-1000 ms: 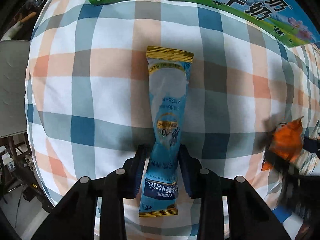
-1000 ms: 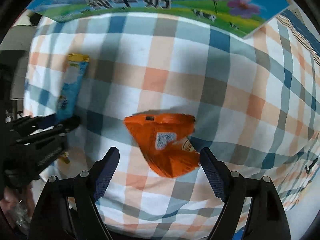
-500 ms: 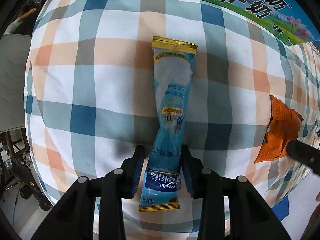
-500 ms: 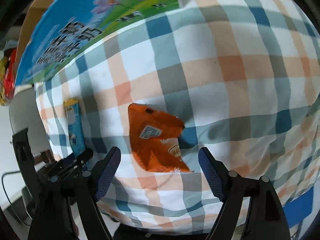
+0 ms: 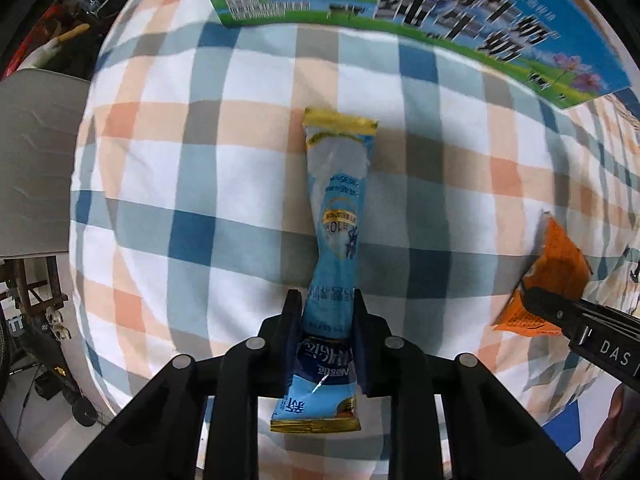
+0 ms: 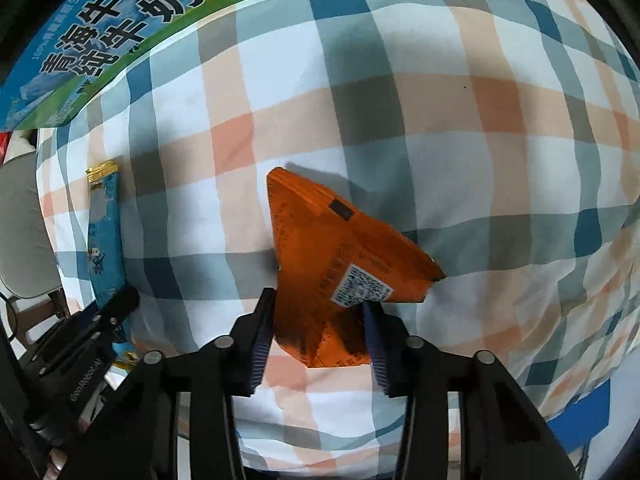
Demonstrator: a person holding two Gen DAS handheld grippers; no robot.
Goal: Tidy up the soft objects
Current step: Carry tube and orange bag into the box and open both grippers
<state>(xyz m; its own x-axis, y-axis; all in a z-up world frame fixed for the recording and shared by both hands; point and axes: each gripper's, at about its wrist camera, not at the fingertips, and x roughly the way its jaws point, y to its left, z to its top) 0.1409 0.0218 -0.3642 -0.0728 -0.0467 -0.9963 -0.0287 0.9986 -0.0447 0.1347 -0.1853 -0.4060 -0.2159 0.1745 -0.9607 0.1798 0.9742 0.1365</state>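
While both grippers clamp packets, the blue sachet (image 5: 336, 240) runs lengthwise, gold end away.

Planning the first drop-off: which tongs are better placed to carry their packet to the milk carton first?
Left, probably. The left tongs are shut on the blue stick packet, which points at the milk carton. The right tongs are closing on the orange packet, pads at its sides, grip unsettled.

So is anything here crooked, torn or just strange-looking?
Nothing is torn or spilled. The blue sachet is pinched in at its waist where the left tool squeezes it. The orange packet sits tilted and crumpled between the right tool's closing jaws. A milk carton lies on the checked cloth.
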